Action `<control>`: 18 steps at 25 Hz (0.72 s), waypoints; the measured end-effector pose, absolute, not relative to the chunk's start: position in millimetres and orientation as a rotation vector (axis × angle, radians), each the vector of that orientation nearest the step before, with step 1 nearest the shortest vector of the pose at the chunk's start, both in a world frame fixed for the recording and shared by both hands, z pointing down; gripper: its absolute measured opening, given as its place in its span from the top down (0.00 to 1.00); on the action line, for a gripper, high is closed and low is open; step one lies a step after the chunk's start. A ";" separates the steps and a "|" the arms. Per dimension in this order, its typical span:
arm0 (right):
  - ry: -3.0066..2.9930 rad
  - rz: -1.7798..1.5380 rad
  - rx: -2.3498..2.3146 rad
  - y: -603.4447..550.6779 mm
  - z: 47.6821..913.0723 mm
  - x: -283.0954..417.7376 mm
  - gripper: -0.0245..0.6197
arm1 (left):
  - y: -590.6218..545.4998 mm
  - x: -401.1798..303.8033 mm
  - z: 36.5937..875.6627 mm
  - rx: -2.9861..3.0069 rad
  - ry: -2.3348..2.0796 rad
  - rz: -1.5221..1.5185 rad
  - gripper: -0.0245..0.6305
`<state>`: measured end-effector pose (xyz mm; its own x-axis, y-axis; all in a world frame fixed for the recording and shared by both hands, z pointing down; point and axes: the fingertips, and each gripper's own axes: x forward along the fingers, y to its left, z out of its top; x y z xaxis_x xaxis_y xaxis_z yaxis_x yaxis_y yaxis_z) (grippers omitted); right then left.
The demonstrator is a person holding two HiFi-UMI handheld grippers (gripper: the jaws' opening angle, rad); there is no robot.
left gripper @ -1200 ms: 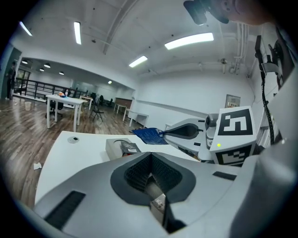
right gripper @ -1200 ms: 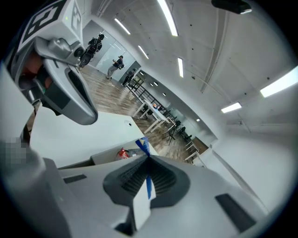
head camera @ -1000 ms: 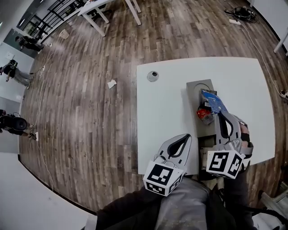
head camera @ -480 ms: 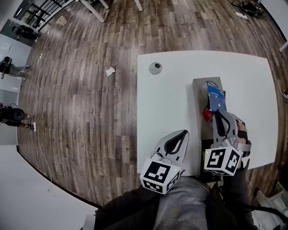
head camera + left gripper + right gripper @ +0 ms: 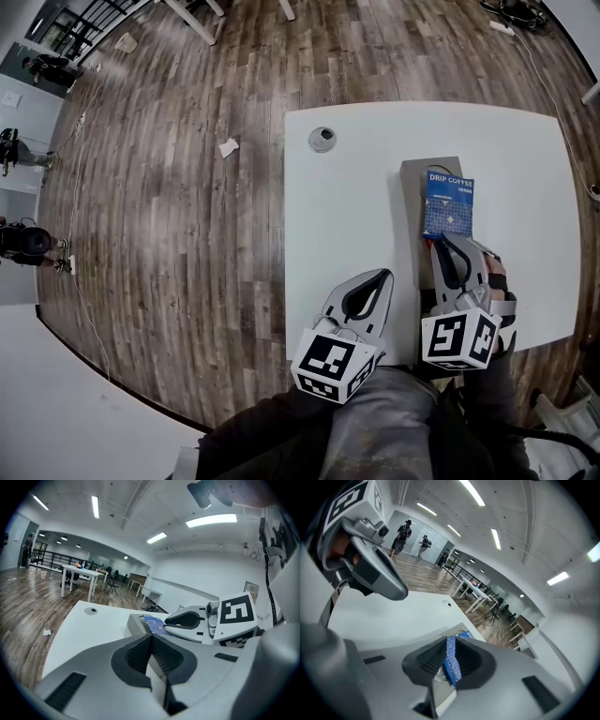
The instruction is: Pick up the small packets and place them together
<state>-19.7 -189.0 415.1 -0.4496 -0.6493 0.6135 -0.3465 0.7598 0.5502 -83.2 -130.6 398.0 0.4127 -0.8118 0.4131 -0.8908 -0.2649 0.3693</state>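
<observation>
- Blue packet (image 5: 447,202) lies on the grey tray (image 5: 412,178), at the right side of the white table (image 5: 347,216), with its near edge between the jaws of the right gripper (image 5: 447,246).
- These jaws are opening; the pads seem to no longer press on the packet, but the gap is very small.
- Left gripper (image 5: 375,279) is closed and empty, at the near table edge.
- Risk: if the right gripper pulls back too early, a pad may catch the edge and drag the packet off the tray.
</observation>
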 end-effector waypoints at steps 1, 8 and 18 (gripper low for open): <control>-2.081 -0.437 0.749 -186.9 414.4 -19.4 0.90 | -129.7 -81.8 397.9 2.128 -1.436 0.191 0.96; -2.098 -0.387 0.820 -163.4 409.9 4.8 0.90 | -112.1 -57.0 394.2 2.186 -1.387 0.214 0.96; -2.050 -0.292 1.110 -108.7 373.1 97.7 0.90 | -61.9 -2.1 363.2 2.339 -1.288 0.214 0.96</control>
